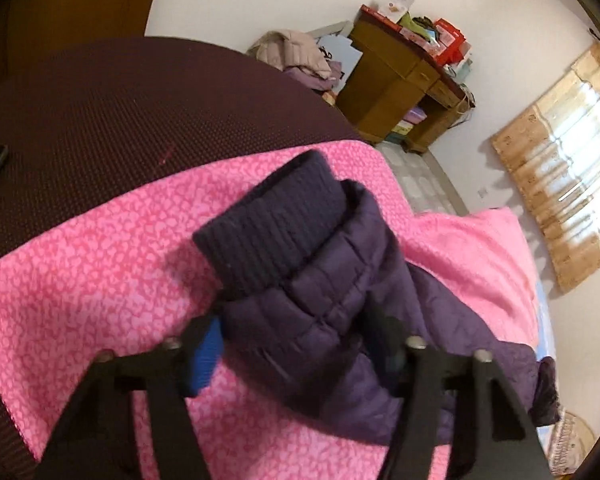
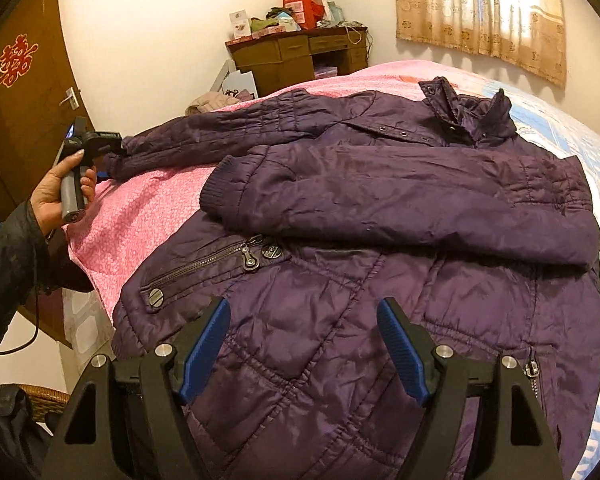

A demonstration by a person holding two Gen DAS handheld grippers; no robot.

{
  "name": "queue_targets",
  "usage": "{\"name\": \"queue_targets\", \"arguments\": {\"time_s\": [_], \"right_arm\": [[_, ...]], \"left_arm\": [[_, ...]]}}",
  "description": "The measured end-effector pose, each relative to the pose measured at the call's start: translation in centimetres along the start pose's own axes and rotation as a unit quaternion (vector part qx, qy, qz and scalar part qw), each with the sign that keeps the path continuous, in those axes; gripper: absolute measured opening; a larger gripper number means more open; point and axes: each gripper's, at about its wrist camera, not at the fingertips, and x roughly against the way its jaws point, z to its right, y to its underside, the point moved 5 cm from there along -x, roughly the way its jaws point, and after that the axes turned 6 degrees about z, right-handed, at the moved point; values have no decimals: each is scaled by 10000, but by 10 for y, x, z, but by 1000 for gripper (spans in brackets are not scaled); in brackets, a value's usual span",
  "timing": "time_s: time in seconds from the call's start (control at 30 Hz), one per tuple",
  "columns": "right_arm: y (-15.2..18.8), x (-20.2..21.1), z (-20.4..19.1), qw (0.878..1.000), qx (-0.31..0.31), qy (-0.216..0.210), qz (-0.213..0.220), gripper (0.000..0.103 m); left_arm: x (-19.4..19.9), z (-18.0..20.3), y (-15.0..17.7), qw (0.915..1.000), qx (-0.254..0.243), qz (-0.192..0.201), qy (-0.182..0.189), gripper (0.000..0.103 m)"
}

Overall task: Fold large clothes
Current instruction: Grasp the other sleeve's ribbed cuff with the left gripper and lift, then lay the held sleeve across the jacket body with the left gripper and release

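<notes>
Two tongs work over a purple quilted jacket [image 2: 380, 216] that lies spread on a bed, front up, on a pink patterned blanket [image 2: 140, 208], with its collar [image 2: 466, 110] toward the curtained window [image 2: 480, 12] and its hem nearest the right wrist camera. One sleeve [image 2: 400, 196] is folded across the chest, its ribbed cuff resting just above the zipped pocket [image 2: 204, 264]; the other sleeve [image 2: 228, 132] stretches out sideways over the blanket toward the door [image 2: 24, 112]. The left tongs [image 1: 296, 332] are clamped on that outstretched sleeve just behind its dark ribbed cuff [image 1: 272, 232], the quilted fabric bunched between a blue pad on one side and a black finger on the other (the second pad is hidden behind the cloth). From the right wrist view the person's left hand [image 2: 66, 188] grips the tool's handle at the sleeve end, beside the edge of the bed. The right tongs [image 2: 304, 344] hang over the lower front of the jacket with their blue-padded fingers wide apart and nothing between them; whether the tips touch the fabric cannot be told. A light blue sheet [image 2: 580, 152] shows beyond the jacket's far side, and a cluttered wooden desk [image 2: 296, 56] stands against the wall.
</notes>
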Motion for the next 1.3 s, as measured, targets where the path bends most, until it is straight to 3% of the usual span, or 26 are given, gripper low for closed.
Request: {"name": "queue_targets", "arguments": {"time_s": [0.1, 0.2, 0.47, 0.57, 0.67, 0.87, 0.93, 1.03, 1.07, 1.13, 1.17, 1.23, 1.3], "right_arm": [[1, 3, 5, 9999, -146, 1, 86, 76], [2, 10, 10, 9994, -284, 23, 200, 76], [7, 30, 24, 9973, -557, 26, 485, 76], [9, 35, 28, 9964, -638, 25, 551, 76], [12, 40, 35, 9951, -767, 29, 629, 76], [20, 49, 55, 9914, -1082, 92, 737, 76], [23, 54, 62, 9899, -1182, 140, 769, 76], [32, 60, 72, 9885, -1289, 253, 746, 76], [35, 61, 75, 9882, -1312, 288, 732, 76], [43, 63, 82, 9878, -1363, 372, 660, 76], [48, 62, 86, 9877, -1387, 409, 600, 76], [57, 60, 91, 9877, -1406, 467, 502, 76], [63, 59, 90, 9888, -1343, 462, 468, 76]], "left_arm": [[9, 10, -1, 9998, -150, 29, 131, 30], [25, 12, -14, 9991, -251, 190, 278, 25], [87, 56, -52, 9902, -753, 962, 671, 23], [118, 95, -61, 9821, -970, 1263, 1002, 23], [156, 143, -58, 9687, -1273, 1525, 1491, 23], [230, 260, -2, 9258, -2162, 1643, 2631, 23], [252, 299, 41, 9033, -2598, 1564, 3036, 23], [267, 330, 99, 8745, -3196, 1529, 3314, 24], [265, 340, 121, 8663, -3385, 1437, 3380, 29], [254, 357, 182, 8420, -4039, 1144, 3388, 62], [254, 360, 199, 8337, -4257, 1076, 3348, 79], [255, 356, 251, 7918, -4850, 1100, 3546, 81], [257, 350, 275, 7711, -5153, 1027, 3595, 83]]}}
